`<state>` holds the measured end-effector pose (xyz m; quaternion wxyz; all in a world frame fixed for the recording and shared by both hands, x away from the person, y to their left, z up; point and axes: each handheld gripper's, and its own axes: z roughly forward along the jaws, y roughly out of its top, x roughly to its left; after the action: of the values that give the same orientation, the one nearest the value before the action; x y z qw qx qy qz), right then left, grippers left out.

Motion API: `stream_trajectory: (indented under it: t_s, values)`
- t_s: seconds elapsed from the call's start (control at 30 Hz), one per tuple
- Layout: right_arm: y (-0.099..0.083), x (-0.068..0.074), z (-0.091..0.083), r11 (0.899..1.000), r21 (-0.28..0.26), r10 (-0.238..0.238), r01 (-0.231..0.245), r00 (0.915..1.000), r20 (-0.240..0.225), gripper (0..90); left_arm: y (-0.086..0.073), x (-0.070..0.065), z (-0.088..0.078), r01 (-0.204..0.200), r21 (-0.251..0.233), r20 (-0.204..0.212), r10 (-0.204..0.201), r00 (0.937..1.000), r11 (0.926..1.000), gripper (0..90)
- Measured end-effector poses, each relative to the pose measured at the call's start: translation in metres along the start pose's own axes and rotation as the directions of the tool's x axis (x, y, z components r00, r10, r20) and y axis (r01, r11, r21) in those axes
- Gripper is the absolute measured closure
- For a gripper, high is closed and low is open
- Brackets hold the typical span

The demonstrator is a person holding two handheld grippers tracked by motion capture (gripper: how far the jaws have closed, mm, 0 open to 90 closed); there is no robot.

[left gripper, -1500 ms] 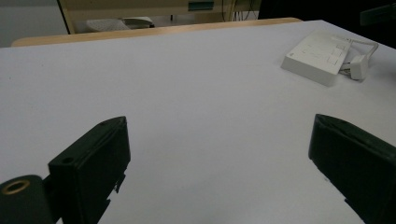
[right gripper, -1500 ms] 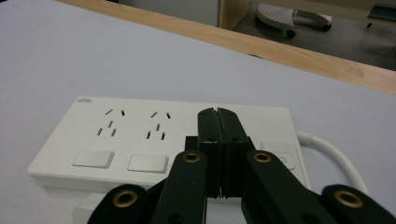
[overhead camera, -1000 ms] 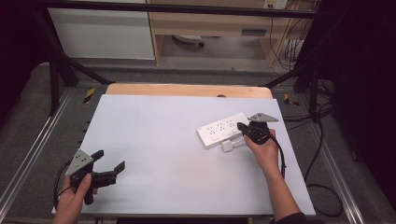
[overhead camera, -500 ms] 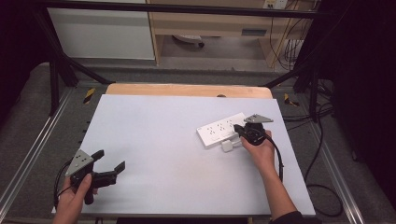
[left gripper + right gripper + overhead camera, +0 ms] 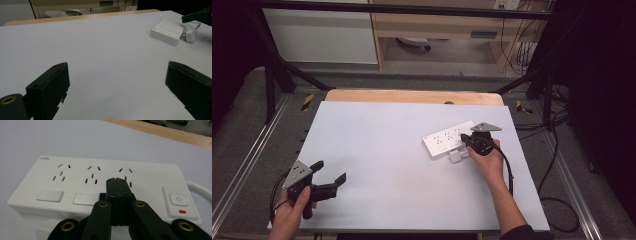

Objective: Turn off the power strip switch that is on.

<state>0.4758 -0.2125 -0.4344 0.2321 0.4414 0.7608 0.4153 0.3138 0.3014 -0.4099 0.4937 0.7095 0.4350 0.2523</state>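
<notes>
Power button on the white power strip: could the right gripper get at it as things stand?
Probably yes: the right gripper, shut, hovers over the white power strip, beside its power button, which is uncovered.

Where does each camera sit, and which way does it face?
High view: above the person's side, facing forward and down on the table; both forearms and tools enter from below.
Left gripper view: on the left tool, low over the table, its jaws wide apart.
Right gripper view: on the right tool, jaws together over the power strip.
Shared: the strip shows in all three.
</notes>
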Motion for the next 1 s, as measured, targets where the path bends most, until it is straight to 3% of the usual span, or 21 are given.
stream_trajectory:
  t_s: [1.0]
  values:
    - [-0.0022, -0.0007, 0.0057, 1.000, 0.015, -0.004, 0.004, 1.0000, -0.001, 90.0, 0.0000, 0.0001, -0.0001, 0.001, 0.000, 0.001, -0.001, 1.0000, 1.0000, 5.2]
